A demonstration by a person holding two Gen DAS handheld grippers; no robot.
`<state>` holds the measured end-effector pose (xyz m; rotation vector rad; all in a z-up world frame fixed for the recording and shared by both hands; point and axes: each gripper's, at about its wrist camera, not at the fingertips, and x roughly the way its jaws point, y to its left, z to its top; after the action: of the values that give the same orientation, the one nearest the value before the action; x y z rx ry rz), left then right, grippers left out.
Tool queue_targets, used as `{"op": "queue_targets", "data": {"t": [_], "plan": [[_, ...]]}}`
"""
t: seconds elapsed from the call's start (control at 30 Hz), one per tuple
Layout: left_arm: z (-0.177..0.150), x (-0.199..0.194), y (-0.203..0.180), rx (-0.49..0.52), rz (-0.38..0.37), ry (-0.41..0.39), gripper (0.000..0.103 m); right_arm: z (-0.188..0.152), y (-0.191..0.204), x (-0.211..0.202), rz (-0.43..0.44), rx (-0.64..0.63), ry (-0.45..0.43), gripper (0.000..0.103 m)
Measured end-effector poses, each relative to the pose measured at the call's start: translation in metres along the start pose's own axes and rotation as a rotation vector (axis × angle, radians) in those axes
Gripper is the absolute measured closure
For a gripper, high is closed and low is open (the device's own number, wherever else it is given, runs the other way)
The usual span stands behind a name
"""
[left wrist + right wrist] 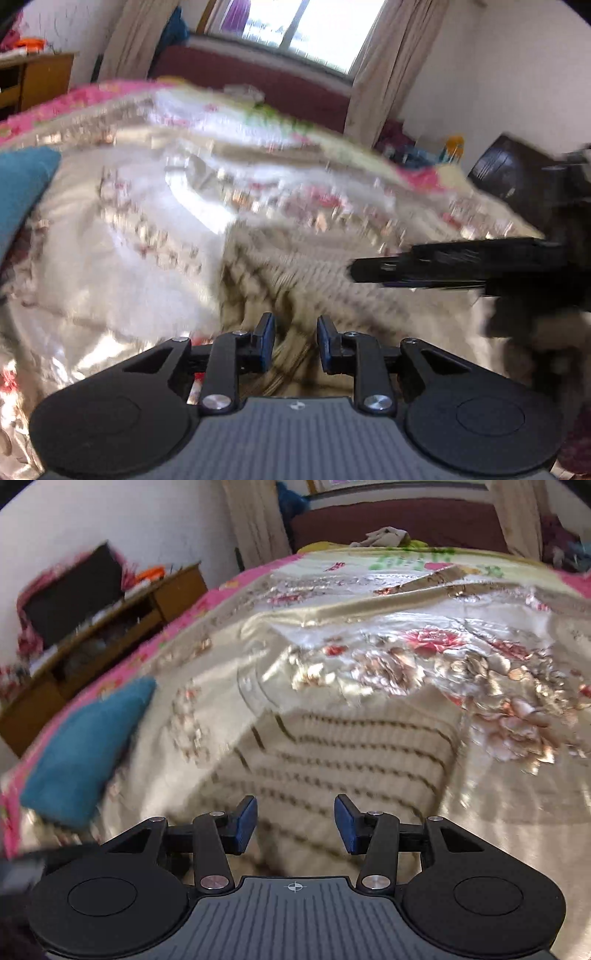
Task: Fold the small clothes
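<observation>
Left gripper: your left gripper (295, 343) stands with its jaws parted by a narrow gap, and nothing is pinched between the blue pads (266, 345)
Right gripper: your right gripper (295, 823) has its jaws wider apart and empty; from the left wrist it shows as a blurred black shape coming in from the right, ahead of the left fingers
Striped garment: the cream garment with thin brown stripes (354, 749) lies flat on the bed straight ahead of and below your right gripper, reaching back under the gap between its fingers; in the left view it sits just ahead and a little right (295, 273)
Teal cloth: a folded teal piece (88, 746) lies well off to the left of both grippers
Bedspread: the shiny floral cover (443, 657) spreads beyond the garment on all sides
Sharpness: the left view is heavily smeared, so fine folds cannot be read
</observation>
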<state>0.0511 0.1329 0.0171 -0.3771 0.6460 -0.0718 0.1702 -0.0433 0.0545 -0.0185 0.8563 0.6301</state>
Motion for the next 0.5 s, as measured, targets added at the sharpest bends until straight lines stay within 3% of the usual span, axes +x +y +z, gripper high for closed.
{"op": "queue_targets", "data": {"t": [0.13,0.23,0.37,0.5], "plan": [[-0.021,0.019,0.024,-0.08,0.089,0.176,0.074,-0.034,0.0,-0.002,-0.011,-0.06,0.036,0.057],[-0.023,0.014,0.036,-0.151,0.08,0.204,0.073,-0.045,0.002,-0.003,-0.025,-0.098,0.029,0.057],[-0.02,0.013,0.026,-0.097,0.114,0.207,0.073,-0.04,-0.003,-0.007,-0.007,-0.045,0.024,0.057],[-0.015,0.011,0.022,-0.088,0.133,0.199,0.073,-0.036,-0.011,-0.026,-0.001,-0.006,-0.04,0.057]]}}
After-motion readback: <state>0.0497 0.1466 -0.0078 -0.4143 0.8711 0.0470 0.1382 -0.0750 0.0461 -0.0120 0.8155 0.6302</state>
